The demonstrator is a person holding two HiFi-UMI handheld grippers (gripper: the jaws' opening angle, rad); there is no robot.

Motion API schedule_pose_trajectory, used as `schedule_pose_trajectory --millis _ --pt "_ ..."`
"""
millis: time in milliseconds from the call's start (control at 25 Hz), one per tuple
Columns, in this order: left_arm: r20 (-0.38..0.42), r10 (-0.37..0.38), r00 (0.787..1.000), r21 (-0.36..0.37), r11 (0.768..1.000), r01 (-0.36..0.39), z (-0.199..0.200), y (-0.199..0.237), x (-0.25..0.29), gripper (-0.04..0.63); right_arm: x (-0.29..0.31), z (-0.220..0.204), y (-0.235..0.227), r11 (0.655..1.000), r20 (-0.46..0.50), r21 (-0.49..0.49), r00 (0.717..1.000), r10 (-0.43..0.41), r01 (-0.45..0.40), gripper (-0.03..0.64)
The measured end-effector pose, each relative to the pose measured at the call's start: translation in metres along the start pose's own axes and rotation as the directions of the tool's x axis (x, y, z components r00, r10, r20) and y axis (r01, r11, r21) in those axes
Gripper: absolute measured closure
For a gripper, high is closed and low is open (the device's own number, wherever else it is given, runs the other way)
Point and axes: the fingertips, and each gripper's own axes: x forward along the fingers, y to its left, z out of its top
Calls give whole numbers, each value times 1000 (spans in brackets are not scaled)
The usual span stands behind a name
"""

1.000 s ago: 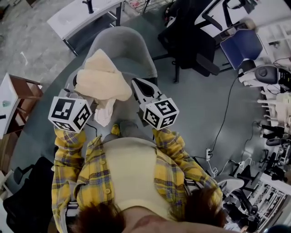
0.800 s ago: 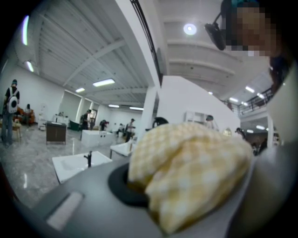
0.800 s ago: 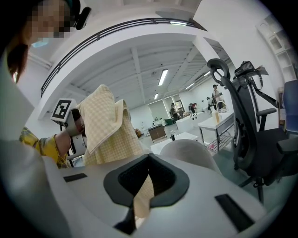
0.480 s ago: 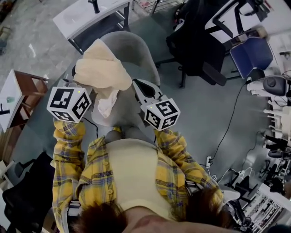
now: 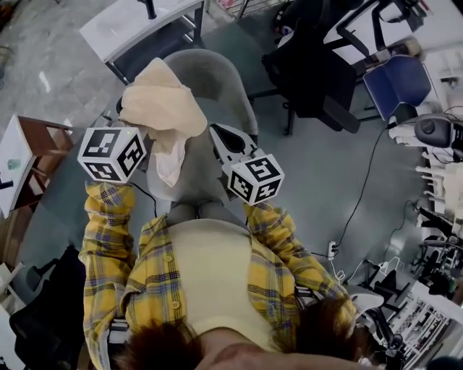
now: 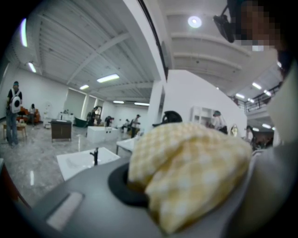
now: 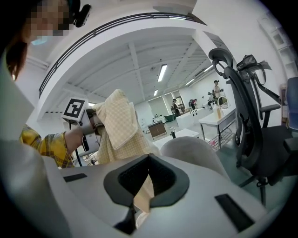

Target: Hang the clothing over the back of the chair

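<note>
A cream, yellow-checked piece of clothing [image 5: 163, 108] hangs bunched above the seat of a grey tub chair [image 5: 217, 79], with one end dangling. My left gripper [image 5: 137, 124] is shut on the bunched cloth [image 6: 195, 167], which fills the left gripper view and hides the jaw tips. My right gripper [image 5: 215, 134] sits at the clothing's right edge, above the seat. Its jaws meet at the tip with a strip of cloth [image 7: 142, 193] between them. In the right gripper view the clothing [image 7: 118, 125] hangs from the left gripper [image 7: 91, 125], and the chair's back [image 7: 195, 151] lies beyond.
A white table [image 5: 137, 22] stands behind the chair. A black office chair [image 5: 311, 65] and a blue chair [image 5: 394, 83] are at the right. A wooden shelf unit [image 5: 36, 144] is at the left. A cable [image 5: 362, 181] runs across the floor to a power strip.
Both grippers have shifted forward over the seat toward the chair's back, carrying the clothing with them. The left one moved more. Neither grip has changed.
</note>
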Motion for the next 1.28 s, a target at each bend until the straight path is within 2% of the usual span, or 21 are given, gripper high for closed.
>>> schedule_pose_trajectory --millis 240,480,840,1280 --pt "9 -62 998 -34 997 62 -6 24 -1 568 8 1 14 996 -2 -19 996 -84 84 603" --pt "14 -99 995 -53 994 100 -5 38 12 568 15 -1 23 993 -16 -29 993 -119 118 603" --pt "22 -78 997 -38 996 79 11 48 36 568 30 5 12 997 -23 -22 996 -81 81 603" --pt "34 -48 998 17 999 47 41 63 86 568 52 14 -18 999 -51 2 998 -39 39 603"
